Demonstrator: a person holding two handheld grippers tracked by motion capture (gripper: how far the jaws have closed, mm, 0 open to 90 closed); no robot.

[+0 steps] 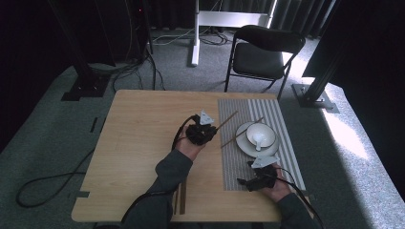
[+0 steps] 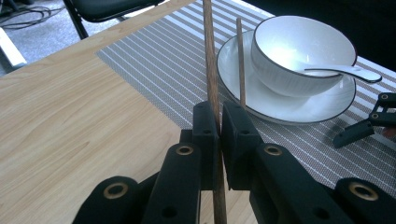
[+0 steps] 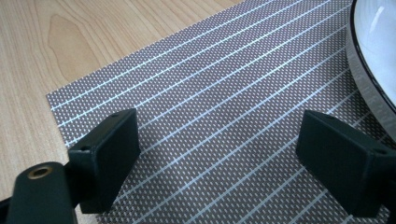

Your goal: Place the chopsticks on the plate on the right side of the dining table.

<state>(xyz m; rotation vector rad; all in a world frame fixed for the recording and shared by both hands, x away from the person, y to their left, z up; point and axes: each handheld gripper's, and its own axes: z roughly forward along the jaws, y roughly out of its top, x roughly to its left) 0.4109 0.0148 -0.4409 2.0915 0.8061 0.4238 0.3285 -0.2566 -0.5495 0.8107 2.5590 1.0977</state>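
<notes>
Pointing away along jaws, chopstick (image 2: 211, 70)

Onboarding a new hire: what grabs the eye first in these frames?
The left gripper, clamped on one chopstick over the striped mat. Next, the white bowl with its spoon on a plate, a second chopstick leaning on its rim.

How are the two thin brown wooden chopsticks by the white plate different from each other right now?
The held brown wooden chopstick is clamped between the shut black jaws of the left gripper; the other brown wooden chopstick is in no gripper's jaws. The held chopstick stays over the grey striped placemat; the other chopstick leans its end on the white plate. Both are slim, straight and dark brown.
</notes>
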